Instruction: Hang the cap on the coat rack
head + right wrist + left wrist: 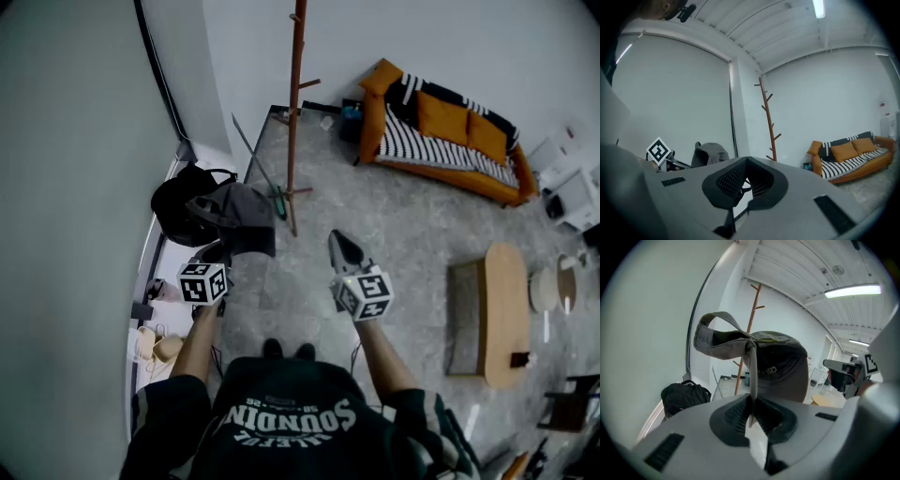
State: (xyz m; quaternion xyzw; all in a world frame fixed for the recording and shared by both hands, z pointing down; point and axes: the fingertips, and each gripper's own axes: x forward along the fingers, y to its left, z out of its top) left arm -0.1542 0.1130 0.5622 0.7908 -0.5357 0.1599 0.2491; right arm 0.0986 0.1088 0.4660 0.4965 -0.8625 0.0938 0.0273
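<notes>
Grey-brown cloth of the cap hangs from the left gripper, whose jaws are pinched on a thin edge of it, so the crown and the looped back strap stand just above and beyond the jaw tips. The right gripper has its jaws pressed together with nothing between them and is held level beside the left one, near it but not touching the cap. The wooden coat rack stands well ahead of both pairs of jaws, across a stretch of bare stone floor, with its short pegs angling upward off a slim pole. A black backpack lies on the floor below and to the left of the left jaws, by the wall. An orange sofa sits far off to the right of the right jaws. The step in hand looks like the carry: the cap is gripped and lifted, but not yet near a peg. The next move seems to call for closing the distance to the rack, raising the left jaws until the cap's opening or strap loop is above a peg tip, then lowering it over that peg before the jaws part. The right jaws could steady the crown if the cloth sags or swings.
</notes>
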